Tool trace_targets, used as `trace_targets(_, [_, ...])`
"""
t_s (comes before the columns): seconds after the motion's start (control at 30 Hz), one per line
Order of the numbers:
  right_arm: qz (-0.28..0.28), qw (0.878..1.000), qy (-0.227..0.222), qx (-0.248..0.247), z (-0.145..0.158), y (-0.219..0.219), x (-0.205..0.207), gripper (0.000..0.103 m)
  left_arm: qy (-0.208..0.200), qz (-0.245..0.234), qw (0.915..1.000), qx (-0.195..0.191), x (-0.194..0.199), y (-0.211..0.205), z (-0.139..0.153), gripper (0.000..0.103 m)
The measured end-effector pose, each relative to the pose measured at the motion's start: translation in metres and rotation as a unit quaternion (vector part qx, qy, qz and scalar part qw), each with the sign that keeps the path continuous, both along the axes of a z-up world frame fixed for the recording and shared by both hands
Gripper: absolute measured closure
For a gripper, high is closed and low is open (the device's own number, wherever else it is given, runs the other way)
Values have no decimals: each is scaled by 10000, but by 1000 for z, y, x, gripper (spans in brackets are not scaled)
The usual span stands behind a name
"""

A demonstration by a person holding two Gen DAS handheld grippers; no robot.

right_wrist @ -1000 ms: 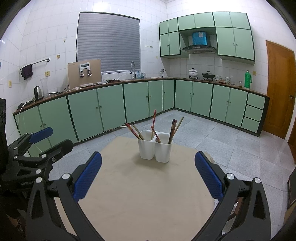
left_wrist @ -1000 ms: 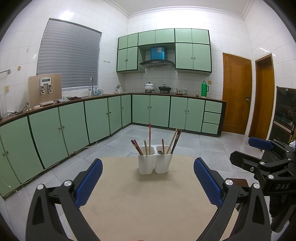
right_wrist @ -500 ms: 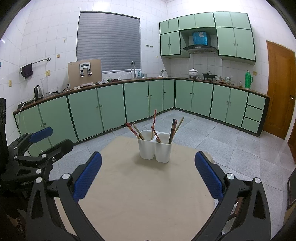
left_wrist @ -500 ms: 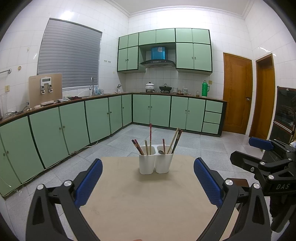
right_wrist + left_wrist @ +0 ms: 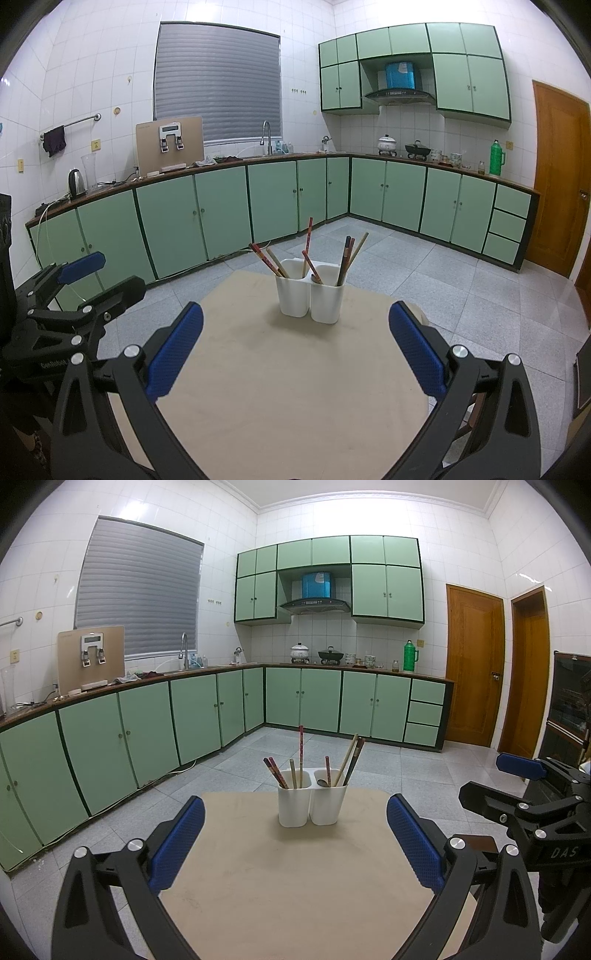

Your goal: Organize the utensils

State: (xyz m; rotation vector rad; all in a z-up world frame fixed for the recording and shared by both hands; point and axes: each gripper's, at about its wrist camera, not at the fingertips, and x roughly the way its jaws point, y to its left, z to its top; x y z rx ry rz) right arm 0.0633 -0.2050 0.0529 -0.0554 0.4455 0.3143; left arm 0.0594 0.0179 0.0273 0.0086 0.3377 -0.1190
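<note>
A white two-compartment utensil holder (image 5: 312, 806) (image 5: 309, 299) stands at the far end of a beige table (image 5: 295, 886) (image 5: 288, 387). Its left cup holds red and tan chopsticks (image 5: 301, 755) (image 5: 307, 240). Its right cup holds a spoon (image 5: 322, 782) and more chopsticks (image 5: 351, 757) (image 5: 349, 254). My left gripper (image 5: 295, 842) is open and empty, well short of the holder. My right gripper (image 5: 295, 350) is open and empty, also short of it. Each gripper shows at the edge of the other's view.
Green base cabinets (image 5: 184, 716) run along the left and far walls, with tiled floor (image 5: 388, 768) around the table. Wooden doors (image 5: 474, 668) stand at the right. The right gripper's body (image 5: 535, 812) is at the table's right, the left gripper's body (image 5: 62, 314) at its left.
Both views have shifted very slightly; the holder sits a touch to the right in the left wrist view. Both grippers stay open and empty.
</note>
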Motion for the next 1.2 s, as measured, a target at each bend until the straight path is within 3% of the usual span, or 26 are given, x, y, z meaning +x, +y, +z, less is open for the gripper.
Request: trace_targets(1.2, [0, 10000, 85, 6, -10, -7, 0, 5, 57, 44, 10000, -4, 6, 0, -7, 6])
